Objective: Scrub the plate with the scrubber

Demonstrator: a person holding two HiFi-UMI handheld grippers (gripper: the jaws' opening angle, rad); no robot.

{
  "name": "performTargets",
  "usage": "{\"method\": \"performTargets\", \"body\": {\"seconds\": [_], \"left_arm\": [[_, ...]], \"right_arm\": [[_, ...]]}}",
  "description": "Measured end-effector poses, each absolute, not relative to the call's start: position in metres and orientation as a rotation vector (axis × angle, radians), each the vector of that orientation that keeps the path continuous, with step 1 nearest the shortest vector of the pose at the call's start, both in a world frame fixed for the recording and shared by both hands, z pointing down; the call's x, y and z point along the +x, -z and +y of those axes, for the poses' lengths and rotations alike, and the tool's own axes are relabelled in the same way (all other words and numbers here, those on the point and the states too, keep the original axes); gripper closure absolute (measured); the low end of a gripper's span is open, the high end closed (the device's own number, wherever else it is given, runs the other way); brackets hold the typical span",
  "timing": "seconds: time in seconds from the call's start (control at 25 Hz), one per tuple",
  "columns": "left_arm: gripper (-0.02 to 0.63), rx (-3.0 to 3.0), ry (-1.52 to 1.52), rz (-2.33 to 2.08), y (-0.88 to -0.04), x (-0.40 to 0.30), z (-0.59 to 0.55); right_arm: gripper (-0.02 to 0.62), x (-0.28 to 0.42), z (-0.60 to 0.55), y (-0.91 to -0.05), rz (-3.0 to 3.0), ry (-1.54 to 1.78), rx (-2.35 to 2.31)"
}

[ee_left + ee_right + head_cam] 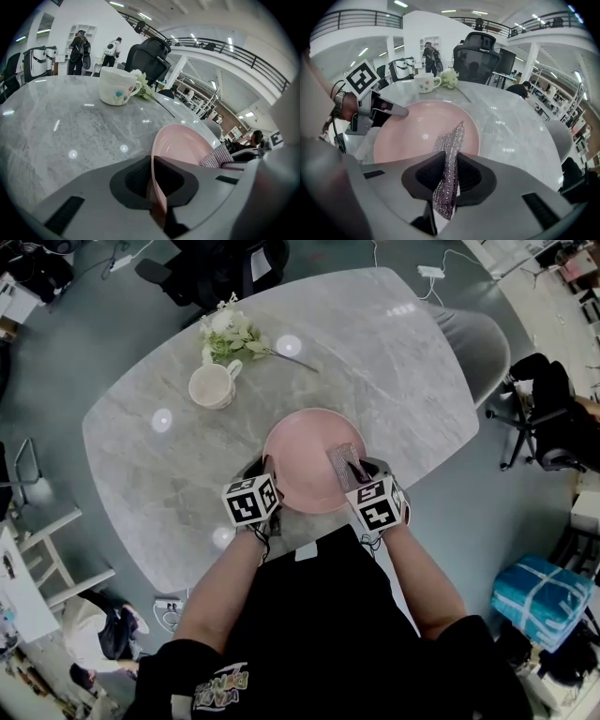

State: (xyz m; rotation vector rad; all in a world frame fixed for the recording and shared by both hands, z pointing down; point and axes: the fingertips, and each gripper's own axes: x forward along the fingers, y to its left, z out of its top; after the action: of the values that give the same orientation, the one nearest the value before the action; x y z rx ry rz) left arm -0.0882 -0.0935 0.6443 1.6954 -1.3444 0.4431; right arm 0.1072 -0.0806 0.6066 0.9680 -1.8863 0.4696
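A pink plate (309, 457) lies on the marble table near its front edge. My left gripper (266, 476) is shut on the plate's left rim (156, 187), the thin pink edge pinched between its jaws. My right gripper (359, 472) is shut on a silvery mesh scrubber (447, 161), which sticks out over the plate's right inner side (342, 460). In the right gripper view the plate (408, 136) fills the middle, with the left gripper (401, 111) on its far rim. The scrubber (216, 156) also shows at the plate's far side in the left gripper view.
A white mug (214, 385) and a sprig of white flowers (231, 332) lie on the table (394, 362) behind the plate. A grey chair (483, 343) stands at the table's right end. People stand far off in the room.
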Motion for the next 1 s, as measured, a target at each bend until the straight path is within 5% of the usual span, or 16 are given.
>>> {"method": "performTargets", "body": {"seconds": [1.0], "left_arm": [[0.575,1.715,-0.441,-1.319,-0.643,-0.086,-0.095]], "right_arm": [[0.518,-0.007,-0.052,-0.615,-2.029,-0.492,0.766]]}}
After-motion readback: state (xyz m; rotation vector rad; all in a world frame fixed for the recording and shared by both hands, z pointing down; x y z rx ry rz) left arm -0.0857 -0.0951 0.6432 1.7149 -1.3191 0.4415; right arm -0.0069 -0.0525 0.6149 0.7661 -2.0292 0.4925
